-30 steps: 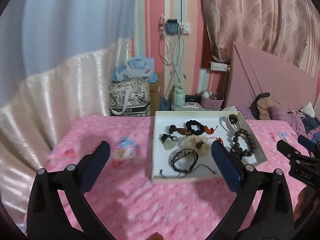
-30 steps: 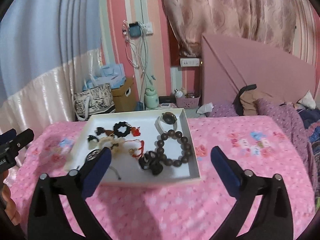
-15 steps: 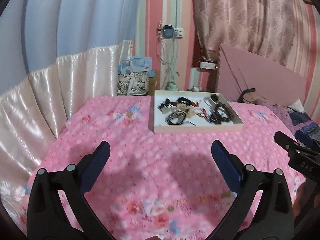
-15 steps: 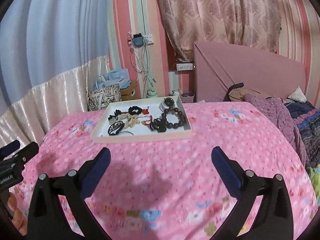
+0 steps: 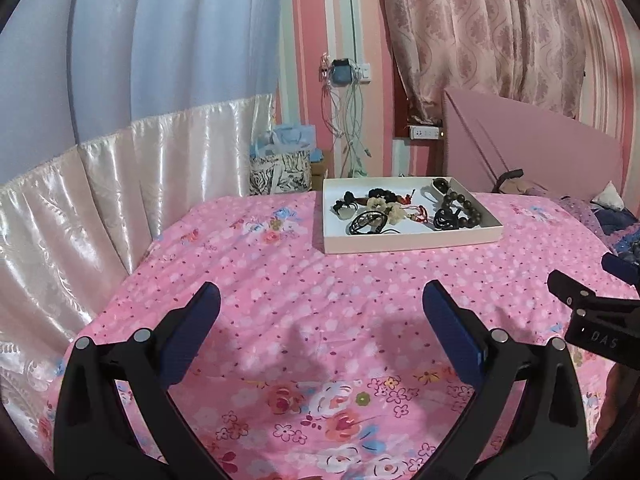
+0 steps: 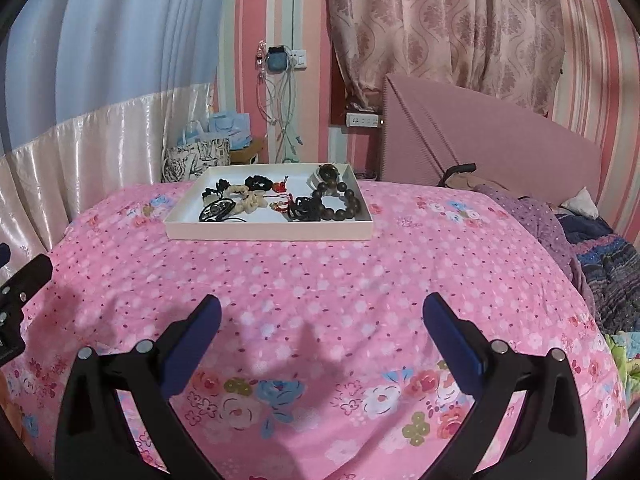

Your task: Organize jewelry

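Note:
A shallow white tray (image 5: 412, 241) (image 6: 268, 234) lies at the far side of a pink flowered bedspread. It holds several pieces of jewelry: a dark wooden bead bracelet (image 5: 460, 206) (image 6: 340, 202), black cord bracelets (image 5: 366, 222) (image 6: 218, 210), a cream scrunchie (image 6: 250, 199) and small red charms (image 5: 416, 212). My left gripper (image 5: 320, 322) hangs open over the near bedspread, well short of the tray, with nothing between its fingers. My right gripper (image 6: 320, 322) is open too, equally far back. Each gripper shows at the edge of the other's view.
The pink bedspread (image 6: 320, 276) fills the foreground. A pink headboard (image 6: 480, 140) and piled clothes (image 6: 580, 232) lie to the right. Satin curtain (image 5: 100, 184), patterned bags (image 5: 280, 172) and wall sockets with cables (image 5: 344, 76) stand behind the tray.
Both grippers have pulled back from the tray toward the near side of the bed. The tray now looks small and far. Both stayed open and empty.

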`<state>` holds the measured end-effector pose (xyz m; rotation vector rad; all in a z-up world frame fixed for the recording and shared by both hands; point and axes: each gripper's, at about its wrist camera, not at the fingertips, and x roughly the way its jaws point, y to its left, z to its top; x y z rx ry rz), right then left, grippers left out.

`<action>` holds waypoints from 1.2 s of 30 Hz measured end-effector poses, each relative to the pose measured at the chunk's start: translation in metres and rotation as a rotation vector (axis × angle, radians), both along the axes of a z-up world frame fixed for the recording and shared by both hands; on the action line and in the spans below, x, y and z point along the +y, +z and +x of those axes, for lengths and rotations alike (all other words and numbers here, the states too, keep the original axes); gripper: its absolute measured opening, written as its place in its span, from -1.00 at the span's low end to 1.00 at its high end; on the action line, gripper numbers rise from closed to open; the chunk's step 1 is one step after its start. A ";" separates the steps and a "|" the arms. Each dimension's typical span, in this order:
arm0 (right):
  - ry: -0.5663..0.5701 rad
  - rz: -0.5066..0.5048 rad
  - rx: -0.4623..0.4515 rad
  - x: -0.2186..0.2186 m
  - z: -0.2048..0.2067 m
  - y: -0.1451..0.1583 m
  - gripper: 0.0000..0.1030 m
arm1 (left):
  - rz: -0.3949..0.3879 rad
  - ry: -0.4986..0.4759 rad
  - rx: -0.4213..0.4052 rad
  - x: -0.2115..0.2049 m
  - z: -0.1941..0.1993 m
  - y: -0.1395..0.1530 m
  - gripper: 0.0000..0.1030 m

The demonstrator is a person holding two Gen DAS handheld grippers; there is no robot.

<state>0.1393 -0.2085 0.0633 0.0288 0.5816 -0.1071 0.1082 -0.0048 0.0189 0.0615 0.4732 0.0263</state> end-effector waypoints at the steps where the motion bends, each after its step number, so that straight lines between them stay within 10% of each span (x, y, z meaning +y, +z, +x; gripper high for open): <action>1: -0.005 -0.003 -0.002 0.000 -0.001 0.000 0.95 | -0.001 -0.007 -0.002 -0.001 0.000 0.000 0.94; 36: -0.053 -0.047 -0.039 -0.002 -0.007 0.002 0.95 | -0.027 -0.015 0.006 0.002 -0.002 -0.005 0.94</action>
